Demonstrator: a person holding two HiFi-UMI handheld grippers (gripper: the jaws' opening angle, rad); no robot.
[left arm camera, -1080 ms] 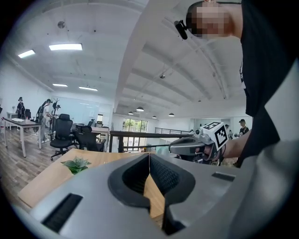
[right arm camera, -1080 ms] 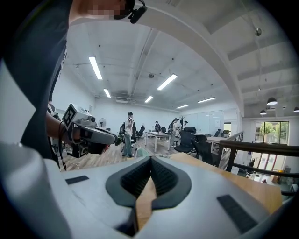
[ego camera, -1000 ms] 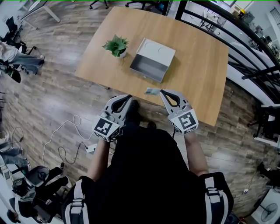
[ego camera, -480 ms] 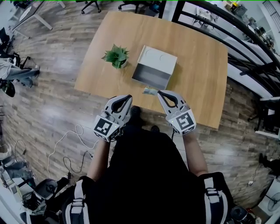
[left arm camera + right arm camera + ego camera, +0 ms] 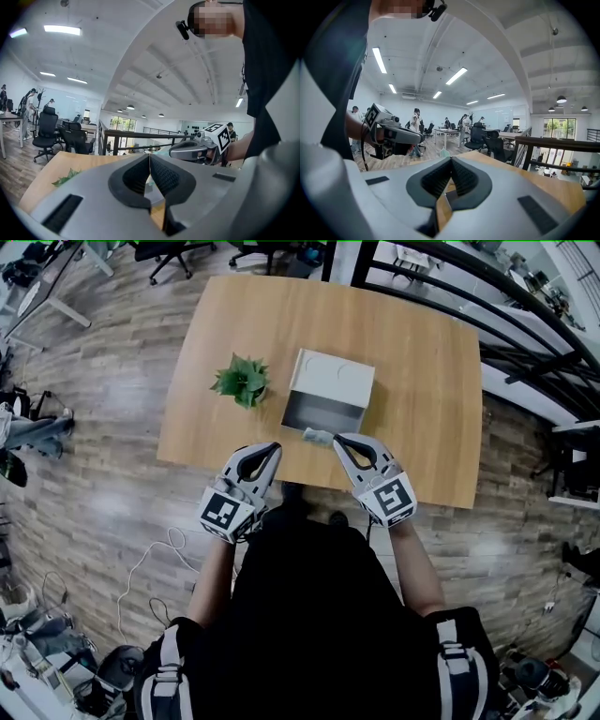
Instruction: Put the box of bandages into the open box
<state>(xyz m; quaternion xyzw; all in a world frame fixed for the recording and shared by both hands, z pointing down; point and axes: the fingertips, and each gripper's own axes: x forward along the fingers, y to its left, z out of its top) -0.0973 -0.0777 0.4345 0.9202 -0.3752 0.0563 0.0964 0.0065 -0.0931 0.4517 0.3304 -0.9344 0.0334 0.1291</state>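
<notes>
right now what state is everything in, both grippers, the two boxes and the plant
left gripper: shut, nothing between its jaws
right gripper: shut, nothing between its jaws
open box: lid up, inside looks bare
box of bandages: lying flat on the table, outside the open box, not held
plant: upright, left of the open box

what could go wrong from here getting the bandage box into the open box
1. The right gripper is shut, with its tip close by the box of bandages. Going in without opening would likely shove the box rather than grasp it.
2. That box lies near the table's front edge, so a nudge toward the person might knock it off.
3. The plant stands just left of the open box, and a wide swing could clip it.
</notes>
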